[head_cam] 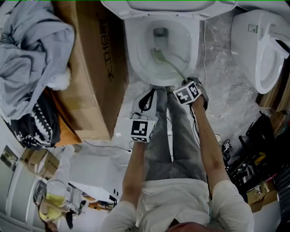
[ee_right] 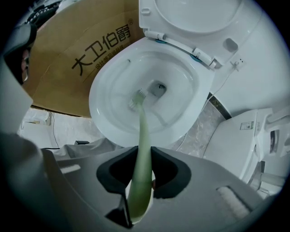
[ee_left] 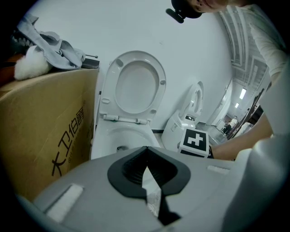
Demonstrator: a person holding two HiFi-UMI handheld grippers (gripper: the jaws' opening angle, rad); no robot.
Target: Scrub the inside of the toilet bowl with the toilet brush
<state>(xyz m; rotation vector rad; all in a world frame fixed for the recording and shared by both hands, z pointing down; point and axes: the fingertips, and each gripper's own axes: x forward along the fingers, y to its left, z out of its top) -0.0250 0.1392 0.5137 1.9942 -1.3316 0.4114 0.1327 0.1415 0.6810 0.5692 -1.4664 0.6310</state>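
My right gripper (ee_right: 141, 159) pinches the green brush (ee_right: 142, 131) by its handle. That view shows the bristles down inside the bowl (ee_right: 108, 72), just beside the drain (ee_right: 157, 88). My left gripper (ee_left: 146, 149) is pressed together and empty, just in front of the bowl. Its view takes in the raised seat (ee_left: 136, 86) and the box (ee_left: 45, 122) left of the bowl.

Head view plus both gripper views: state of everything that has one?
White toilet lid, raised upright.
Pale green toilet brush, bristle head inside white toilet bowl, beside drain.
Right gripper, jaws shut on brush handle.
Left gripper, jaws together, empty.
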